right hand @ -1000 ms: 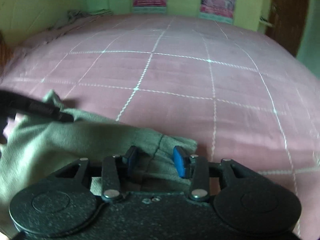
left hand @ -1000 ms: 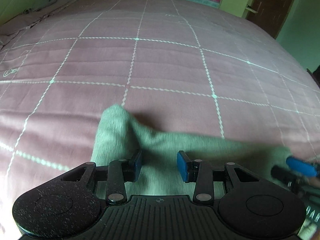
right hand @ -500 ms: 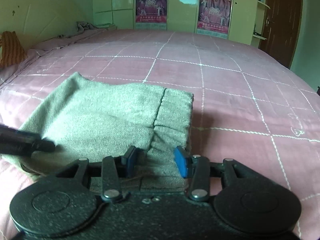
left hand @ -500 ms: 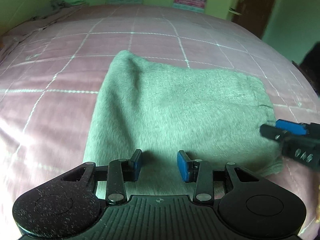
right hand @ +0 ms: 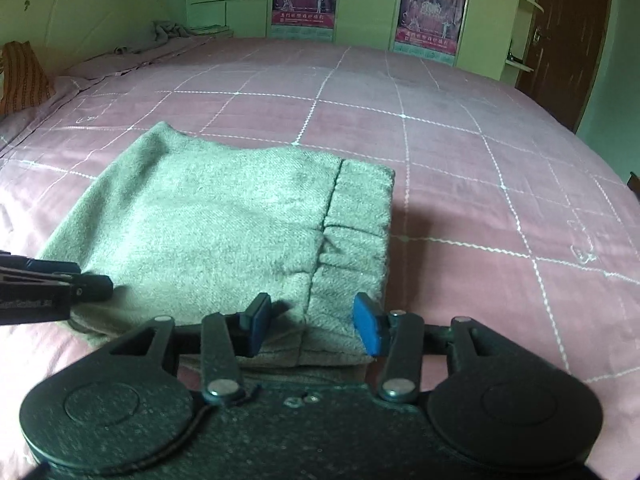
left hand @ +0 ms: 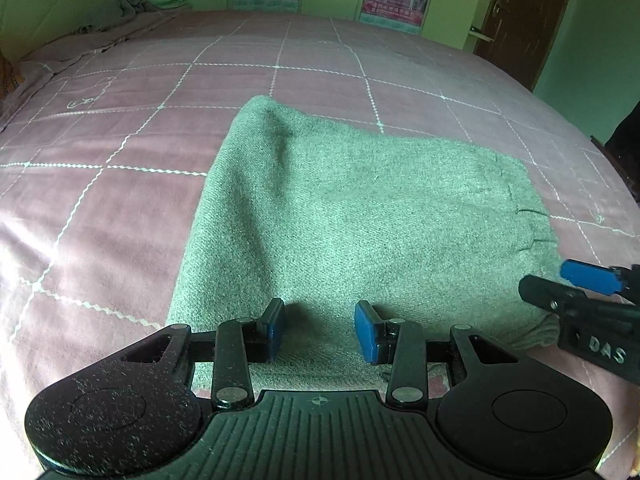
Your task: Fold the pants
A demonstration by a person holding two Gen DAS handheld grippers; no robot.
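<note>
The grey-green pants (left hand: 360,216) lie folded into a compact rectangle on the pink bed; in the right wrist view (right hand: 224,220) the waistband seam runs along their right side. My left gripper (left hand: 320,330) is open and empty, just above the near edge of the fold. My right gripper (right hand: 314,326) is open and empty over the near right corner by the waistband. Each gripper shows in the other's view: the right one at the far right (left hand: 576,292), the left one at the far left (right hand: 56,284).
The pink bedspread (left hand: 120,208) with a white grid pattern spreads all around the pants. A crumpled blanket (right hand: 160,36) lies at the far left by the green wall. A brown door (right hand: 568,32) stands at the far right.
Both grippers have pulled back and up from the pants. The fold now lies flat in full view; a second ago the cloth was bunched close under the fingers.
</note>
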